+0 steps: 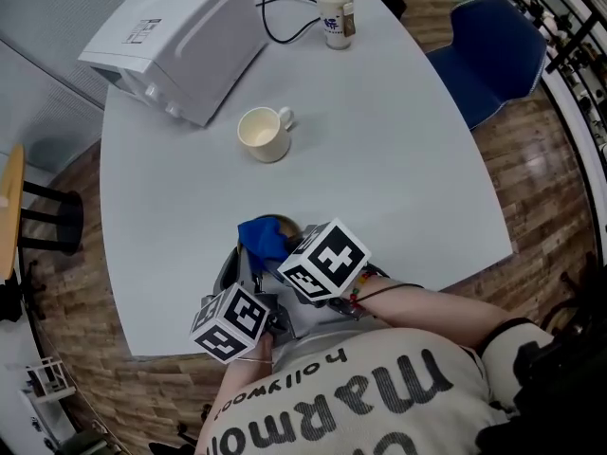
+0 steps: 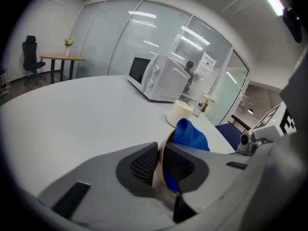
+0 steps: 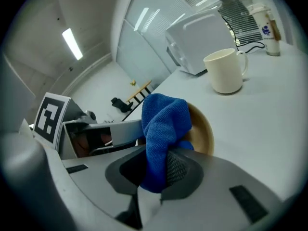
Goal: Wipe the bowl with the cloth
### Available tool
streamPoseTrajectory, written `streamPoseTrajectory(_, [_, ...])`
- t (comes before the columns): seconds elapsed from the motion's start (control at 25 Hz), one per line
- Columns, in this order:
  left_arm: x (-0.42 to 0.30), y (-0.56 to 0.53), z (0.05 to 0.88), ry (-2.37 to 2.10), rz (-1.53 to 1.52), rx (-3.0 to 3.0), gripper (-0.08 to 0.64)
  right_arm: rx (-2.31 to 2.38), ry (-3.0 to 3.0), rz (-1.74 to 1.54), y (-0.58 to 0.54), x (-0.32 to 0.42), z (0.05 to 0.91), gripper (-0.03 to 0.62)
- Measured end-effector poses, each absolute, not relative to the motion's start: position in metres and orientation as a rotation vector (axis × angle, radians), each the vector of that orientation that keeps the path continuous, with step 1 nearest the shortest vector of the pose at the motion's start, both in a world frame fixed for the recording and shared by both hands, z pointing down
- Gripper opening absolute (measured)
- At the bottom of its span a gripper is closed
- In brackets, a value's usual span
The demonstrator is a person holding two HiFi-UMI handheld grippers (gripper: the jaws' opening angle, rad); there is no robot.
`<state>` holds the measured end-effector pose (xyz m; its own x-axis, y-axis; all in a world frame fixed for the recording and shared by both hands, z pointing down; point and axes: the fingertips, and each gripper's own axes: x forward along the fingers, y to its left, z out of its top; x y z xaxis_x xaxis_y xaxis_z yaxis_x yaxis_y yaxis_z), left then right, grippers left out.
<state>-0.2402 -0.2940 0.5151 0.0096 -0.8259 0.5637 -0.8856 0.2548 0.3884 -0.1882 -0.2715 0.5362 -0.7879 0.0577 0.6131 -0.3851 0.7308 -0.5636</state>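
Observation:
A small tan bowl is held tilted above the near edge of the grey table. My left gripper is shut on the bowl's rim, which stands thin and upright between the pads. My right gripper is shut on a bunched blue cloth, and the cloth lies against the bowl's inside. In the head view the cloth shows just beyond both marker cubes, with a sliver of the bowl to its right. Most of the bowl is hidden there by the grippers.
A cream mug stands mid-table. A white microwave sits at the far left with its cable trailing right. A lidded drink cup stands at the far edge. A blue chair is beyond the table's right side.

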Motion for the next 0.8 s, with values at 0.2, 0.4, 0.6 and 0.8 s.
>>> streamPoseTrajectory(0.2, [-0.237,-0.293,0.521,-1.782,0.097,1.555,0.048,0.190,-2.306,0.757,-0.267,-0.178,0.541,0.061])
streamPoseTrajectory(0.4, [-0.238,-0.291,0.521,-1.778,0.148,1.556,0.043,0.165,-2.308,0.632,-0.270,-0.173,0.538,0.061])
streamPoseTrajectory(0.6, [-0.241,-0.289,0.522,-1.771,0.200,1.582,0.038,0.173,-2.310,0.546,-0.278,-0.168,0.536,0.061])
streamPoseTrajectory(0.8, [-0.237,-0.289,0.520,-1.726,0.230,1.643,0.041,0.200,-2.301,0.471,-0.283,-0.164,0.534,0.061])
